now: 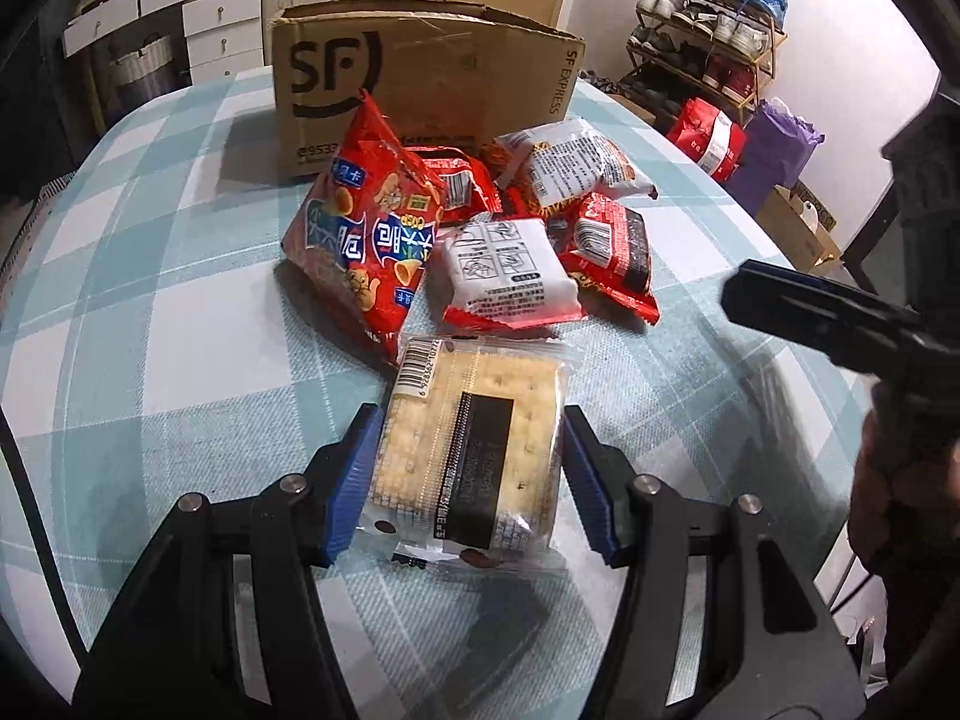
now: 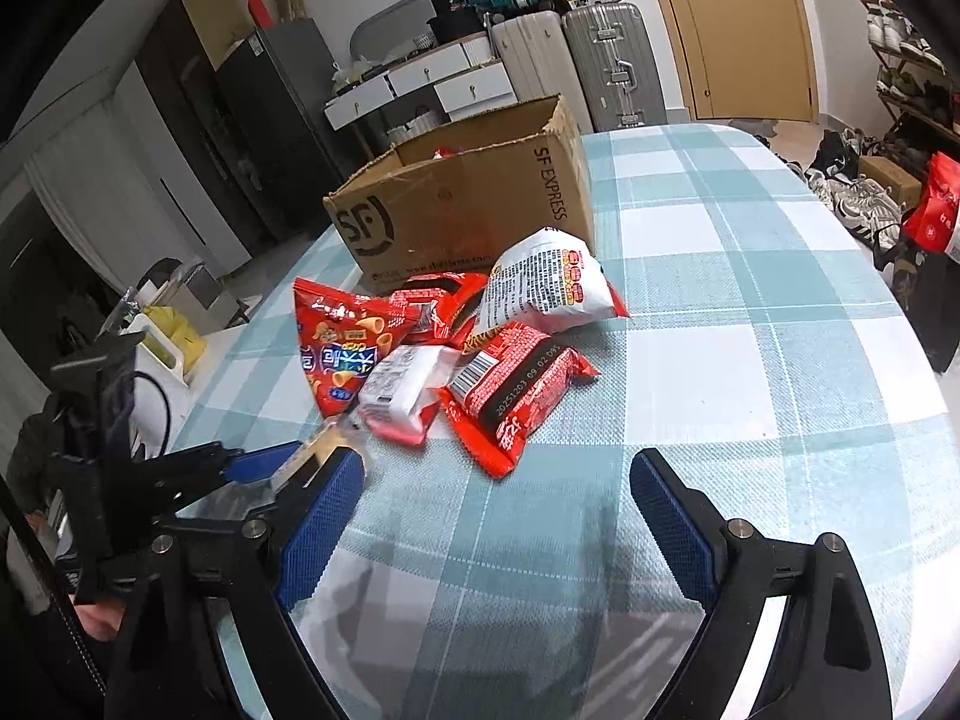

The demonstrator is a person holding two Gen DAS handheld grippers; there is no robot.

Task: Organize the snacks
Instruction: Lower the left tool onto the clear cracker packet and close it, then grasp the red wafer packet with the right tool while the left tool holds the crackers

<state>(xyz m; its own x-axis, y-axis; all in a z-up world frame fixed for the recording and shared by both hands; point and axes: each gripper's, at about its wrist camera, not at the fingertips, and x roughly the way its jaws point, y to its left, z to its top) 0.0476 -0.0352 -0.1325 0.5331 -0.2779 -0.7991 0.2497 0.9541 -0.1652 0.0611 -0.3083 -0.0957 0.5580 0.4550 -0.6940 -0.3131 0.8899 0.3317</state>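
Observation:
A clear pack of square crackers (image 1: 474,420) sits between the blue pads of my left gripper (image 1: 468,474), which is shut on its two sides and holds it just above the checked tablecloth (image 1: 150,330). Beyond it lies a pile of snacks: a red chip bag (image 1: 360,240), a white packet (image 1: 510,270), a red packet (image 1: 612,252) and a white bag (image 1: 576,168). Behind the pile stands an open cardboard box (image 1: 420,72). My right gripper (image 2: 498,504) hangs open over bare cloth, nearer than the red packet (image 2: 516,390), with nothing between its fingers. The left gripper (image 2: 240,468) shows at its left.
The cardboard box (image 2: 468,204) has something red inside. The table's rounded edge (image 2: 900,312) runs along the right. Off the table are suitcases (image 2: 606,60), white drawers (image 2: 456,84), a shoe rack (image 1: 708,30) and a red bag (image 1: 708,138) on the floor.

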